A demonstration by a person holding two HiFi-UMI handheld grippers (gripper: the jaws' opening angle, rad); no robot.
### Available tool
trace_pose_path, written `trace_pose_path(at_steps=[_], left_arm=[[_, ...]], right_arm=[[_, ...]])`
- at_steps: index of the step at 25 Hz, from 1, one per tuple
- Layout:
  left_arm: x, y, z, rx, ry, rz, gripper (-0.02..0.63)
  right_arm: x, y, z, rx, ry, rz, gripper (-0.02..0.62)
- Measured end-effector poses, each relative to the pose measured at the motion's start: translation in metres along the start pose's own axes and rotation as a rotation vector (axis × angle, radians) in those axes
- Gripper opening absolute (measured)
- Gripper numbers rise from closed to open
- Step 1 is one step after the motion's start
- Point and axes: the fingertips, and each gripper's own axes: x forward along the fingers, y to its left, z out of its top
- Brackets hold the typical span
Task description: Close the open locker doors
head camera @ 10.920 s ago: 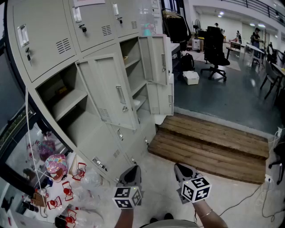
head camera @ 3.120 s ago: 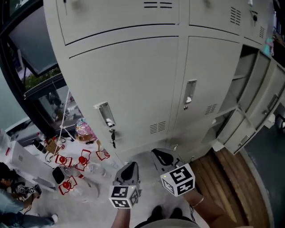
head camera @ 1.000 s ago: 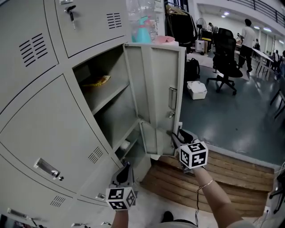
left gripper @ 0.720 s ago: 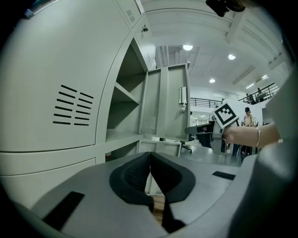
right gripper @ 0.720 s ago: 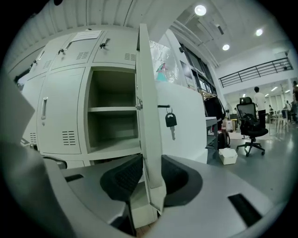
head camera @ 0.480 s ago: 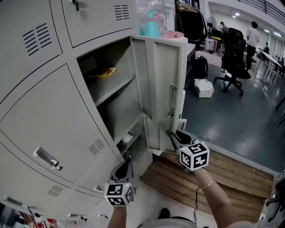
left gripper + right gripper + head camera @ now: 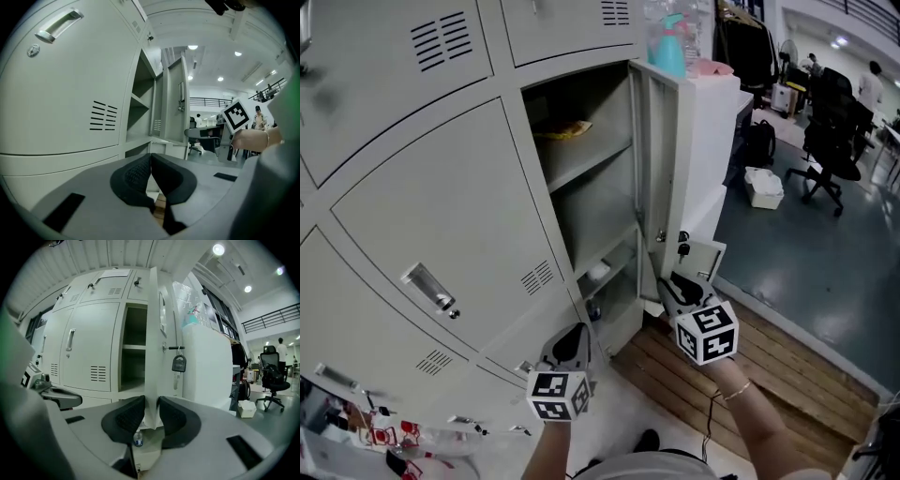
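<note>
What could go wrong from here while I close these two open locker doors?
The right gripper, whose jaws have just eased slightly wider, pinches only the bottom corner of the lower locker door. It could slip off mid-swing. The keys hanging from its lock may swing and catch as it shuts. The left gripper, shut and empty, hangs just left of that door, possibly in its closing path.

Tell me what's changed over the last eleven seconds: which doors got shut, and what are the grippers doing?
The left-hand door that stood open is now shut. The right gripper has moved to an open door on the right. Its jaws have just closed in on the free edge, then eased slightly, with the edge between them. Unchanged: that door still stands open, and the left gripper stays shut and empty.
</note>
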Motion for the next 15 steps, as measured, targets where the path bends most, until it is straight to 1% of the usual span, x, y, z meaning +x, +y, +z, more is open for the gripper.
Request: trace_pose_path(at_steps=[6,10,15], left_arm=[[-0.020,0.020,0.002,-0.011,-0.007,0.061,0.020],[-0.033,0.034,0.005,-0.015,-0.014,0.103,0.020],[-0.049,0.048,0.006,-0.013,-0.012,0.146,0.020]], right_arm=[[0.021,0.036,0.005,-0.028,0.007,0.064,0.109],[0.036,0.060,0.010,-0.058,0.003,0.095,0.092],[0.055,0.079,0.014,-0.065,0.005,0.133,0.086]])
